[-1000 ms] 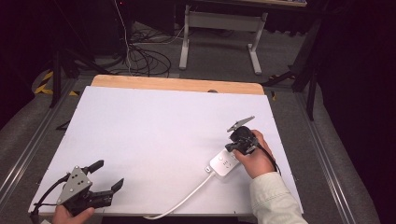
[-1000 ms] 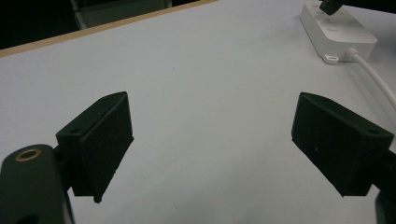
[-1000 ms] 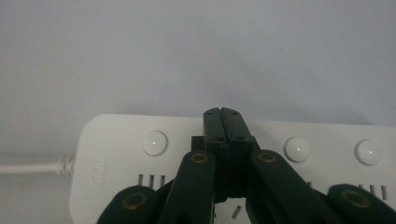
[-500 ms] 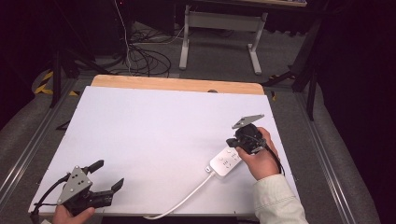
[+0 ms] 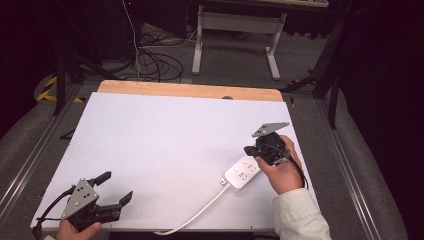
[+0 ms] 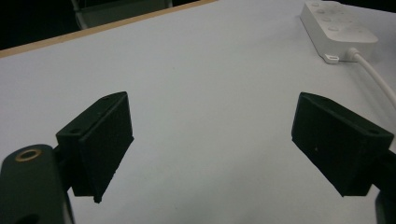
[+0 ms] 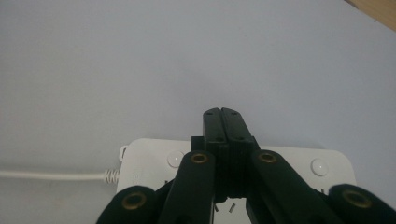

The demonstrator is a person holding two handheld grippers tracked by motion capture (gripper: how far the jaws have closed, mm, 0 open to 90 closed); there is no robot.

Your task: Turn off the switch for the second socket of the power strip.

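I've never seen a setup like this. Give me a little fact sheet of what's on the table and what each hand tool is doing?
Surface: white table top with a wooden far edge
Object: white power strip, near the right edge
Cord: white cable running off the near edge
Left gripper: jaws wide apart, nothing between them, near left corner
Right gripper: jaws shut together, empty, above the power strip
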